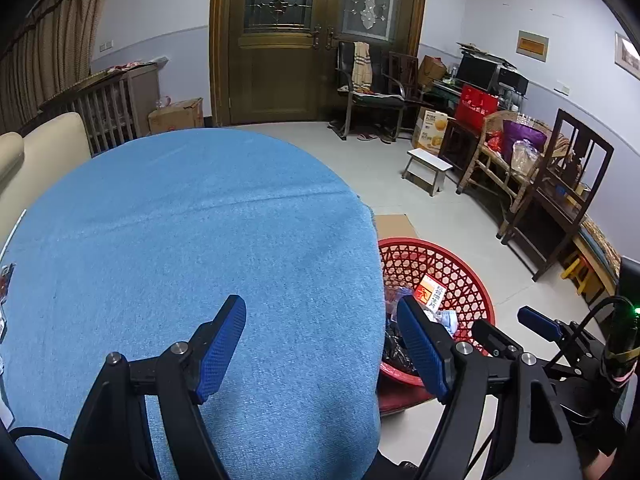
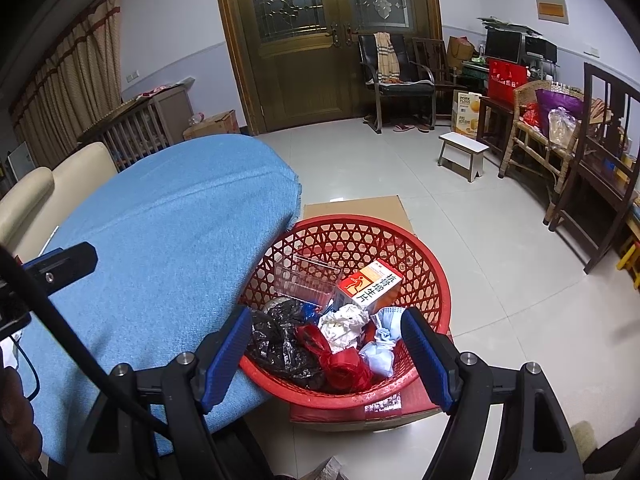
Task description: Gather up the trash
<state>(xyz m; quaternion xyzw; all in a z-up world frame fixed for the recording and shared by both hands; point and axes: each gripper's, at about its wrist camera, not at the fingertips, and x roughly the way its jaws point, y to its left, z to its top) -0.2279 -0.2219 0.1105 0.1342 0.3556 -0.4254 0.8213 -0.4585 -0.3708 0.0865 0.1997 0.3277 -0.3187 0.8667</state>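
Observation:
A red lattice basket (image 2: 400,240) stands on a cardboard box beside the blue-clothed table (image 2: 160,240). It holds trash: an orange and white medicine box (image 2: 370,284), a clear plastic tray (image 2: 306,278), a black plastic bag (image 2: 280,340), crumpled white paper (image 2: 342,324), a red bag (image 2: 344,364) and a pale blue mask (image 2: 384,336). My right gripper (image 2: 326,320) is open and empty above the basket's near rim. My left gripper (image 1: 320,312) is open and empty over the table's right edge (image 1: 376,280), with the basket (image 1: 460,264) just to its right.
A small scrap lies at the table's far left edge (image 1: 6,280). A cream sofa (image 1: 36,152) is behind the table. A white stool (image 2: 462,154), wicker and dark wooden chairs (image 2: 600,140), boxes and a double door (image 2: 316,40) line the tiled room.

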